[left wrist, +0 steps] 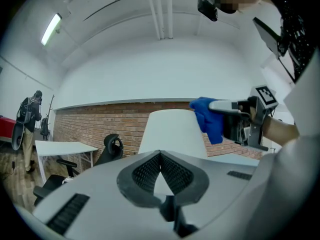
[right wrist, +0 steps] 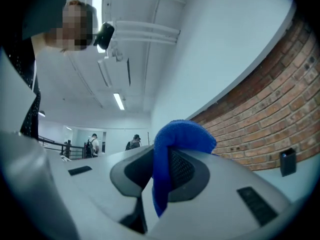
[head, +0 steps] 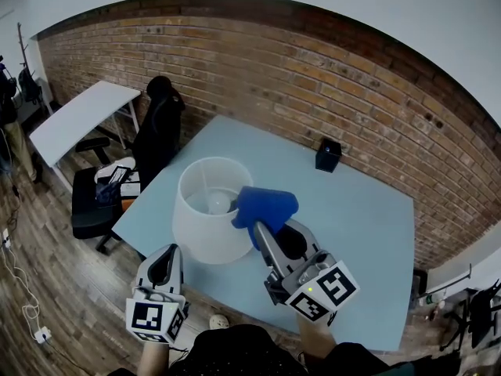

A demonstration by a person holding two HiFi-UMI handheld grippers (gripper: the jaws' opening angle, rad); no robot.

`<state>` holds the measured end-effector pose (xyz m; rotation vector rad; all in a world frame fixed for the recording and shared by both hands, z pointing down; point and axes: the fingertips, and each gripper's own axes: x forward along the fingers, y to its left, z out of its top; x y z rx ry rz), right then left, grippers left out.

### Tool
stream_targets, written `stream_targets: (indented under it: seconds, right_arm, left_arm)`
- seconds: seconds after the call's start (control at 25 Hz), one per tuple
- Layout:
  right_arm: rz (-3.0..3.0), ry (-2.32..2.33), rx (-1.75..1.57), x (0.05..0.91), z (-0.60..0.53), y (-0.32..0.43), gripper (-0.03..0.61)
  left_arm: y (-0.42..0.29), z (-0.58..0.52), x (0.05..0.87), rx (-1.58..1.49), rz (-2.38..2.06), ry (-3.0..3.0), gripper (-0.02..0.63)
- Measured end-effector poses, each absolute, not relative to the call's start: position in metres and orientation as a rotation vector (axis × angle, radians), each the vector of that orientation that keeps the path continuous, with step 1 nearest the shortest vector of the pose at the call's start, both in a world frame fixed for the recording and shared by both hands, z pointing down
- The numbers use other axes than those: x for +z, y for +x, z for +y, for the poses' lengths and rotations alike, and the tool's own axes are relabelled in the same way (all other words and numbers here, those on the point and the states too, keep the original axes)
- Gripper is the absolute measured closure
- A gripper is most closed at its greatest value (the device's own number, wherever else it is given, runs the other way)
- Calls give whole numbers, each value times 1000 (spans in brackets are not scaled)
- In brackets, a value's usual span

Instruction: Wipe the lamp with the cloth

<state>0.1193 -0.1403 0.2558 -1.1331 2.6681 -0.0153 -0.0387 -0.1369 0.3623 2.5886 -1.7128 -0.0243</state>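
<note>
Nearest in the head view, the right tongs (head: 261, 229) pinch the blue cloth (head: 266, 204) at the rim of the white lamp (head: 205, 224) just ahead of their tips, and the left tongs (head: 167, 254) sit low beside its near wall. Seen from the left gripper view, those jaws are closed on nothing with the lamp (left wrist: 172, 131) straight ahead, so they could brace it. Right gripper view shows the cloth (right wrist: 170, 149) folded between closed jaws, and light, sweeping pressure should keep the lamp from tipping.
</note>
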Motion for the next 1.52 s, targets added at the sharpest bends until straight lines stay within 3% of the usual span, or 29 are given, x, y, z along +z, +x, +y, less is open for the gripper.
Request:
stream_targets:
  seconds: [1.0,1.2,1.52]
  right_arm:
    - [2842,-1650,-489,437,-183,182,519]
    - [2768,-1617,-496,405,-205,201,519]
    - [2664,-1110,-339,258,-243,176,520]
  left_arm:
    - [-67,-176,386,9,-1738,2530,606]
    - [-78,-186,381,-1,-1777,2528,606]
    - [-95,-208,367,-31,-1852,2544,606]
